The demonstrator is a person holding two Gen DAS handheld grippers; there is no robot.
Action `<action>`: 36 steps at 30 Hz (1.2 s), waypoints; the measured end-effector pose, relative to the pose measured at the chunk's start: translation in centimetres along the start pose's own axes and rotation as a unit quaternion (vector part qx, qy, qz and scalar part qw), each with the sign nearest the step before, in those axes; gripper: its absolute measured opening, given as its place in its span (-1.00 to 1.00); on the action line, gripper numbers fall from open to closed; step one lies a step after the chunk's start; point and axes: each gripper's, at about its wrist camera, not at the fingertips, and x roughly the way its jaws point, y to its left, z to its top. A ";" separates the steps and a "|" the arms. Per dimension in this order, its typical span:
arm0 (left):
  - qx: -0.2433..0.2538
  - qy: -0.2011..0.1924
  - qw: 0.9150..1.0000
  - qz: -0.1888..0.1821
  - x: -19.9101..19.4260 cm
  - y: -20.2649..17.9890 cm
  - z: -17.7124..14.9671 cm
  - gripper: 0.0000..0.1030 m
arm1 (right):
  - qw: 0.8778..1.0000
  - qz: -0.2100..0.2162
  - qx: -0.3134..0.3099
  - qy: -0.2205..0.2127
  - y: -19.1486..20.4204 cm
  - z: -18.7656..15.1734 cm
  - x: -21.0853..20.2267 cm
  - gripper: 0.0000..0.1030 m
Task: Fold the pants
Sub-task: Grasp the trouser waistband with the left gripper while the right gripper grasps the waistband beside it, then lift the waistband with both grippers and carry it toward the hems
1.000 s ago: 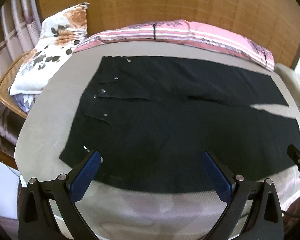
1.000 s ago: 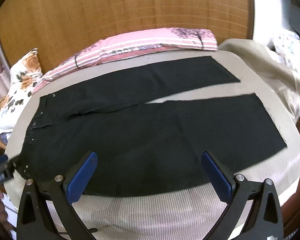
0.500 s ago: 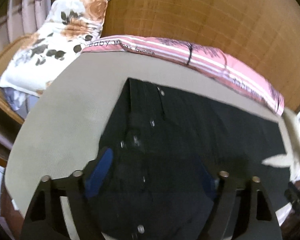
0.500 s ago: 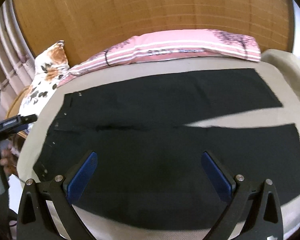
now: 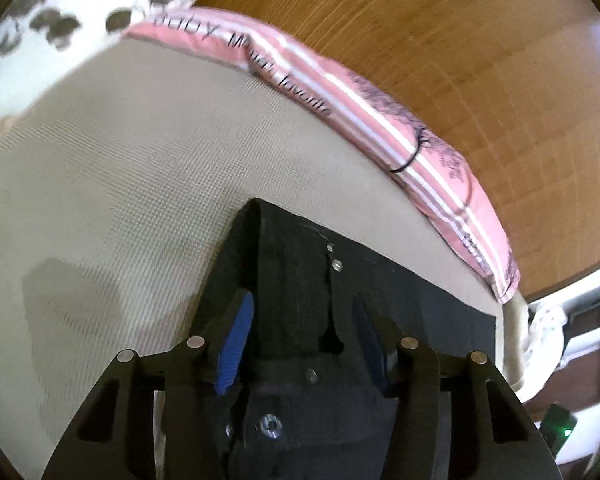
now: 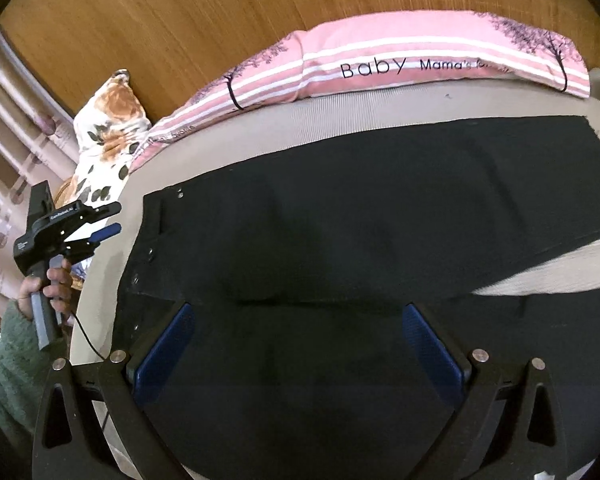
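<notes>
Black pants (image 6: pixel 360 248) lie flat on the beige bed (image 5: pixel 132 184), filling the frame's centre. Left tongs (image 5: pixel 300 332) are closing around the waistband corner, seemingly not yet pinching it. Right tongs (image 6: pixel 300 344) stand wide apart above the fabric.

One pair of black pants (image 6: pixel 360 240) lies on the beige mattress (image 5: pixel 140 160). Beyond the pants sit two pillows: one pink striped pillow (image 6: pixel 400 64) and one floral pillow (image 6: pixel 108 128).

A woven bamboo wall (image 6: pixel 172 24) backs a beige mattress (image 5: pixel 112 184), with pleated curtains (image 6: pixel 4 120) at the left.
</notes>
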 end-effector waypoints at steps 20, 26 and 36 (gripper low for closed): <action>0.001 0.060 0.995 -0.076 5.6 1.6 3.1 -0.46 | 0.999 -0.013 -0.016 0.025 0.8 3.2 5.5 1.00; 0.007 0.072 0.994 -0.087 6.7 1.3 3.8 -0.46 | 1.000 -0.006 -0.010 0.022 0.2 4.7 6.5 1.00; 0.005 0.091 0.992 -0.088 9.4 0.5 4.5 -0.46 | 0.999 -0.006 -0.044 0.015 0.4 6.7 7.8 1.00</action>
